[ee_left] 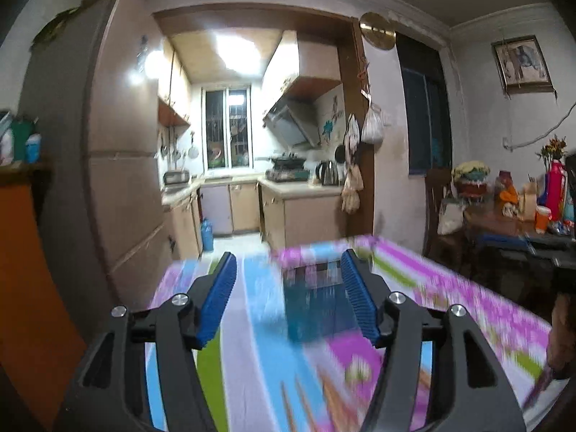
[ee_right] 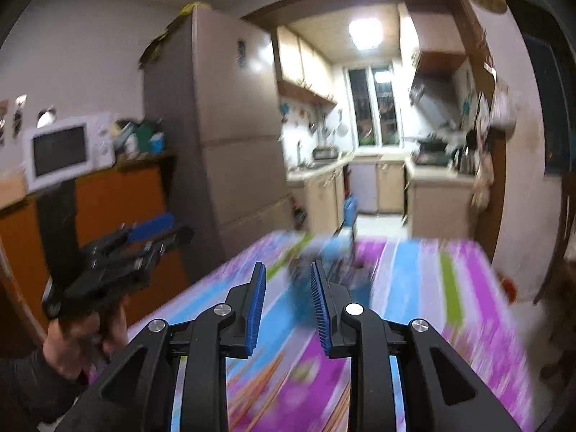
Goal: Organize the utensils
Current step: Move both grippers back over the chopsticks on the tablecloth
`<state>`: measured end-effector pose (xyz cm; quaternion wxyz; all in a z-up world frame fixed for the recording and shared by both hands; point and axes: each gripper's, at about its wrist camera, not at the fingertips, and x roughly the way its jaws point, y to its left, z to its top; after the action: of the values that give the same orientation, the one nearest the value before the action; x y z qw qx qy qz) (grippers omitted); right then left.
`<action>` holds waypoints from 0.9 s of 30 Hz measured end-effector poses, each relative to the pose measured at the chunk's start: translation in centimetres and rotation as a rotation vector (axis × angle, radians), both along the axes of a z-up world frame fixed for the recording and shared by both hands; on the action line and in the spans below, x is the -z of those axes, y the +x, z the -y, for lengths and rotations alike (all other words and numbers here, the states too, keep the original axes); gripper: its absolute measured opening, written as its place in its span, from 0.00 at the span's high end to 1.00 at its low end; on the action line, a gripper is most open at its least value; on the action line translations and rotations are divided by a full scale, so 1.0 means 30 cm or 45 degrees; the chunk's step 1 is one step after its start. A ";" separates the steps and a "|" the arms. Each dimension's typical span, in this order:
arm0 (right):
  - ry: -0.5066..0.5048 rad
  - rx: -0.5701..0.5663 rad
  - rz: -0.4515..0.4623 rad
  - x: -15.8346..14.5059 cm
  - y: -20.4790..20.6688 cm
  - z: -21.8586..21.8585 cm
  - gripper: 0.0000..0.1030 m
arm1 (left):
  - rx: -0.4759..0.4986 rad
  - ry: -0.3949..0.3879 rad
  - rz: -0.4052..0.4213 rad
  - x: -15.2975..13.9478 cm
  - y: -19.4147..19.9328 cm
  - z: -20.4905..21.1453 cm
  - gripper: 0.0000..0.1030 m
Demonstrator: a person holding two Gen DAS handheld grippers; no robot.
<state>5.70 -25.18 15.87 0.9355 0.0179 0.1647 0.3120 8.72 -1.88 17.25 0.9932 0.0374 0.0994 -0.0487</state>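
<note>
Left wrist view: blurred blue utensil holder (ee_left: pixel 313 302) on the table beyond both grippers' empty, parted jaws.

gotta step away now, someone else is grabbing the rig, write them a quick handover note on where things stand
Left gripper: jaws wide open, empty, raised over the table.
Right gripper: jaws part open, empty, also above the table.
The blue utensil holder stands on the striped tablecloth ahead of both grippers; motion blur hides its contents.
Brownish sticks, maybe chopsticks, lie on the near cloth, too blurred to confirm.
Done: nothing evident.
Left: pick up the utensils and sort them into the holder.
</note>
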 end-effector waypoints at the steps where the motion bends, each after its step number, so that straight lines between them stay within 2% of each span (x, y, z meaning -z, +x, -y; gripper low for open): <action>1: -0.017 0.006 -0.017 0.051 -0.038 -0.009 0.73 | -0.017 -0.023 -0.037 0.050 -0.039 -0.018 0.44; 3: -0.042 0.008 -0.104 0.202 -0.127 -0.042 0.74 | -0.031 -0.077 -0.127 0.168 -0.113 -0.045 0.44; 6: -0.093 -0.014 -0.150 0.318 -0.211 -0.102 0.76 | -0.059 -0.056 -0.227 0.319 -0.193 -0.043 0.44; 8: -0.132 -0.042 -0.172 0.372 -0.253 -0.150 0.78 | -0.049 -0.065 -0.264 0.378 -0.231 -0.039 0.44; 14: -0.262 -0.045 -0.211 0.459 -0.290 -0.265 0.81 | -0.019 -0.024 -0.268 0.468 -0.304 -0.002 0.44; 20: -0.330 0.003 -0.228 0.522 -0.282 -0.274 0.82 | 0.023 -0.014 -0.302 0.555 -0.354 0.057 0.44; 23: -0.350 0.020 -0.218 0.532 -0.284 -0.287 0.84 | 0.032 -0.001 -0.301 0.581 -0.374 0.075 0.50; 27: -0.370 0.056 -0.206 0.537 -0.279 -0.295 0.89 | 0.056 0.035 -0.277 0.601 -0.404 0.099 0.65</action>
<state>-2.67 -16.34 -0.24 0.9186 -0.0888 0.2825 0.2618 -3.38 -4.85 -0.77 0.9746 0.0477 0.2064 -0.0729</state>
